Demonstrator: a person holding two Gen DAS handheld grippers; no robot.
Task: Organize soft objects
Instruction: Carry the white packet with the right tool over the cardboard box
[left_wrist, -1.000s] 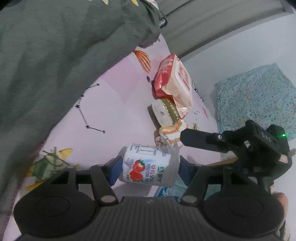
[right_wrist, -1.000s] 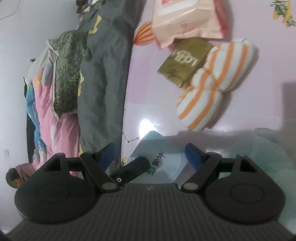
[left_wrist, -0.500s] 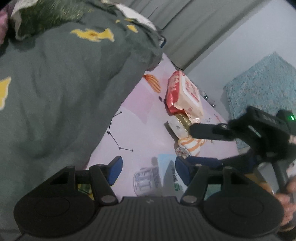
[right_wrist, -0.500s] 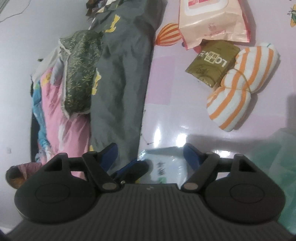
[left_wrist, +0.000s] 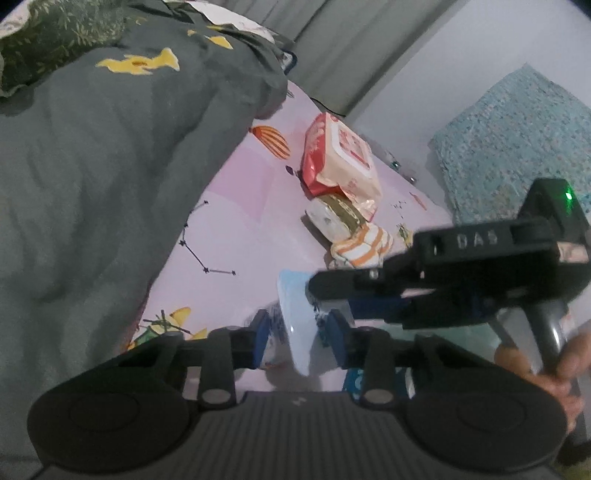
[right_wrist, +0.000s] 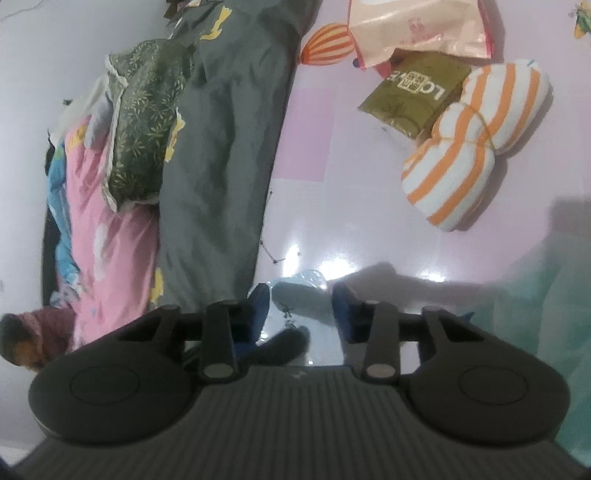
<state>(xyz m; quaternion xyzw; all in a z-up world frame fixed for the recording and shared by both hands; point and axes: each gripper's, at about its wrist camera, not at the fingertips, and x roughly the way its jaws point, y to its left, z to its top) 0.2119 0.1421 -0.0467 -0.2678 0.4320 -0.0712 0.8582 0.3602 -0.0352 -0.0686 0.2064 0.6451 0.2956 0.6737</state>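
**Item.** One pale blue pack sits between the pads of both claws, edge-on in the left view.

**Claws.** The left claw is narrow and its jaws have just been closing, with the pack in the gap. The right claw is also narrow and has just been closing on the same pack, coming in from the left claw's right. Blur hides whether any pad presses the pack. A hand grips the right claw's handle.

**Obstructions.** The two claws crowd each other. A left claw finger lies under the right claw's gap. A printed white item, blurred, shows just behind the pack in the left view.

**Surroundings, counted.**
- One striped bundle lies ahead of both claws.
- One olive pack touches the bundle, beyond it.
- One wipes pack lies furthest out, overlapping the olive pack.
- One pink mat lies under all of these.
- One grey quilt lies to the left.

**Containers.** A teal thing lies to the right of the right claw. Whether it holds anything cannot be told.
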